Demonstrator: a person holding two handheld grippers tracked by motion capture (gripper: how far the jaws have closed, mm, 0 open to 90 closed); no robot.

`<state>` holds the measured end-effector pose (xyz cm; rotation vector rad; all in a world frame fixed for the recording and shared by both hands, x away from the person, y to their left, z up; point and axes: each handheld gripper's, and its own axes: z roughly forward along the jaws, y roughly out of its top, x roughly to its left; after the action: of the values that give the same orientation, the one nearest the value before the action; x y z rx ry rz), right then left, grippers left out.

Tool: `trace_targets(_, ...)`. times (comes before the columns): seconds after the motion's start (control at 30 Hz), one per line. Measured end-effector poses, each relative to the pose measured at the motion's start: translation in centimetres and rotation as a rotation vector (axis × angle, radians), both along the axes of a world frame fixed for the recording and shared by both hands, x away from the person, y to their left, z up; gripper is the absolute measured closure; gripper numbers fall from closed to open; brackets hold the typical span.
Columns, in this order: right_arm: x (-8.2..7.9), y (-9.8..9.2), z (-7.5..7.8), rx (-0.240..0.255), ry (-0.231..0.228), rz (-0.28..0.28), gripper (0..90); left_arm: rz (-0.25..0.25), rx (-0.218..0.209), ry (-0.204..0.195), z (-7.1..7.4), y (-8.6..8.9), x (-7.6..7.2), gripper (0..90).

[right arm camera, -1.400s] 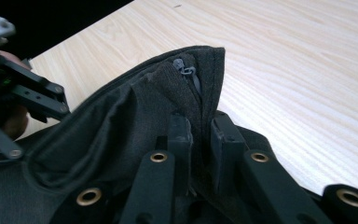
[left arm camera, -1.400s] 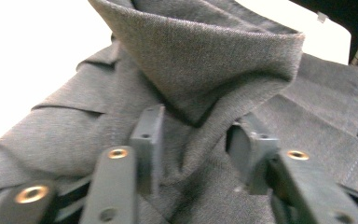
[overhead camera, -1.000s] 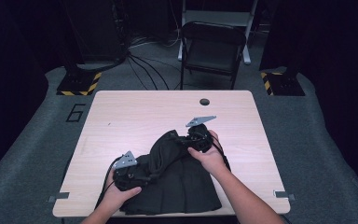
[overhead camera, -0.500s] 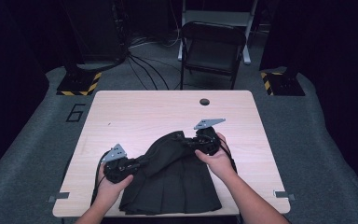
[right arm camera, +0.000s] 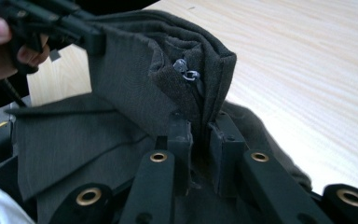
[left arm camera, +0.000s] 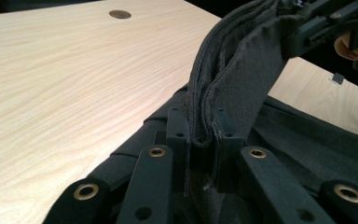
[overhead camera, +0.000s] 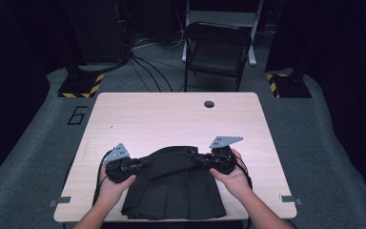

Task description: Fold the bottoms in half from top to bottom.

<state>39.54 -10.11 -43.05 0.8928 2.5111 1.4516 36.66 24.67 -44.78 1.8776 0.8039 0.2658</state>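
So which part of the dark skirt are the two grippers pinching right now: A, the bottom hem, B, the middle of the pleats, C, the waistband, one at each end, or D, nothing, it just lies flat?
C: the left gripper and the right gripper each clamp an end of the waistband of the skirt, lifted between them, while the pleated hem rests on the table.

A large dark "6" (overhead camera: 77, 115) is marked on the grey floor mat (overhead camera: 38, 143) left of the table.
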Motion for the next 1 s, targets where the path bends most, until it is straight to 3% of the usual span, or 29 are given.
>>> trace_targets(0.17,-0.6,-0.4,-0.6,0.000,-0.005,0.007,77.0,-0.020,0.004,0.010,0.0,-0.2,0.0,80.4)
trace_targets(0.37,-0.7,0.1,-0.3,-0.007,-0.022,0.034,64.1,-0.037,-0.013,0.009,0.0,-0.1,0.1,80.4)
trace_targets(0.67,-0.2,0.6,0.7,-0.012,-0.019,0.023,55.2,-0.058,-0.018,0.011,0.1,-0.2,-0.1,80.4)
trace_targets(1.0,0.3,2.1,2.2,-0.033,-0.056,0.028,50.6,-0.078,-0.018,0.017,0.1,-0.4,-0.2,80.3)
